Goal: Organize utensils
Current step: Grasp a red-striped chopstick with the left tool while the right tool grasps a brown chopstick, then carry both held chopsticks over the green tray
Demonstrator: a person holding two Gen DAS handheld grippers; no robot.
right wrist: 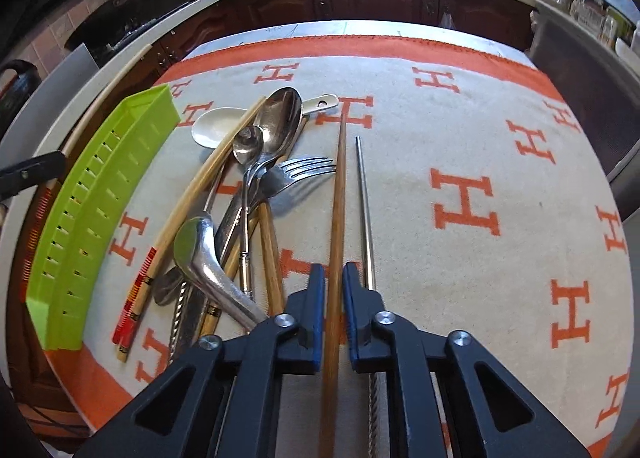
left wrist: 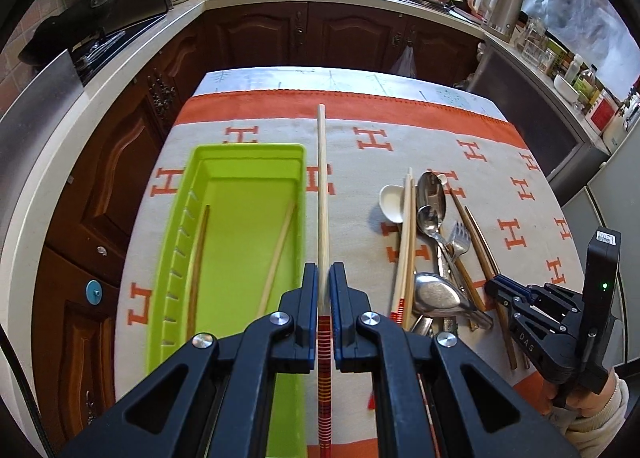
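I am holding a pale bamboo chopstick clenched in the left gripper, its jaws grasping it near the red-striped end so the tip points at the desk's far edge, raised beside the green tray where two chopsticks are already lying. I am also pinching a brown wooden chopstick with the right gripper, jaws clenched on it just beside a steel chopstick. The remaining spoons, fork and chopsticks are still piled mid-desk, waiting for sorting.
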